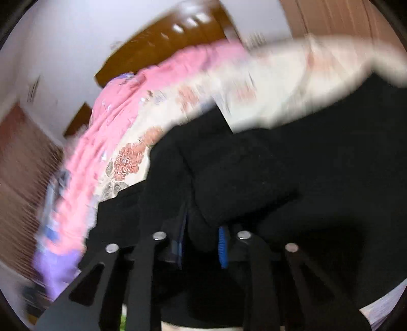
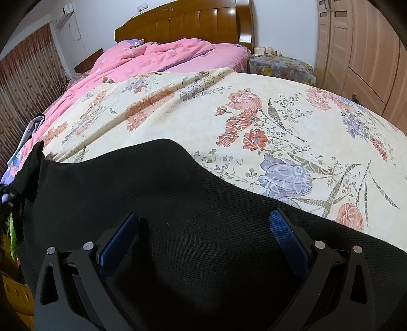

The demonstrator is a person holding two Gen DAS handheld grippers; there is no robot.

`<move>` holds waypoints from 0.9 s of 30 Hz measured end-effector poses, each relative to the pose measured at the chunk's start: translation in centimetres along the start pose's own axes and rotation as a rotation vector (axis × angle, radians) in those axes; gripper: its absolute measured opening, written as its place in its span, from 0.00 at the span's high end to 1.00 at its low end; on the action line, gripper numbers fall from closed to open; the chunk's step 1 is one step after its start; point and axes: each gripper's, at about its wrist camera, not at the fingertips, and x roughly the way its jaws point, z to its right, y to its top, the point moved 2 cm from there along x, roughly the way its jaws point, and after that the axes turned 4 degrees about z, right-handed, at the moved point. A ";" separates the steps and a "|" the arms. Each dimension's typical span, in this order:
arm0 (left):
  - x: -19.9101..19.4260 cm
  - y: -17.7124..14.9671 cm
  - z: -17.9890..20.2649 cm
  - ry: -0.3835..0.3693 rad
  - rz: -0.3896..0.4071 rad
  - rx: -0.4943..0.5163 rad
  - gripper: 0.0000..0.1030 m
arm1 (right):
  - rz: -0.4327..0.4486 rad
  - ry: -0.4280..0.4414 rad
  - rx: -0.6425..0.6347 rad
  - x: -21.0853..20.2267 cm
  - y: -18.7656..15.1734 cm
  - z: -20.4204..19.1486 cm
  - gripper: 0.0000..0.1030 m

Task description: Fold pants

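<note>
Black pants (image 2: 152, 183) lie spread over the near part of a cream floral bedspread (image 2: 254, 114). My right gripper (image 2: 206, 224) hovers just over the black cloth with its blue pads (image 2: 282, 234) wide apart and nothing between them. The left wrist view is blurred. There the pants (image 1: 305, 178) fill the lower right, and a bunched fold of them sits between the narrow-set fingers of my left gripper (image 1: 201, 236). One blue pad (image 1: 222, 247) presses against that fold. The left gripper itself does not appear in the right wrist view.
A pink quilt (image 2: 157, 56) is heaped at the head of the bed below a wooden headboard (image 2: 183, 23). A cloth-covered nightstand (image 2: 279, 66) and a wardrobe (image 2: 361, 51) stand on the right. Red curtains (image 2: 25, 76) hang on the left.
</note>
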 end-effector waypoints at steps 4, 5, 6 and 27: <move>-2.4 -2.9 -10.2 -0.235 0.183 -0.700 0.82 | -0.001 -0.002 -0.002 0.0 0.0 0.0 0.04; -2.3 -4.5 -12.7 -0.286 0.214 -0.868 0.82 | -0.002 -0.005 -0.004 0.0 0.0 0.0 0.04; -1.6 -7.1 -15.5 -0.340 0.235 -1.076 0.82 | -0.003 -0.006 -0.006 0.0 0.0 0.0 0.04; -1.2 -10.5 -18.2 -0.304 0.132 -1.174 0.93 | -0.003 -0.006 -0.006 0.0 0.0 0.0 0.04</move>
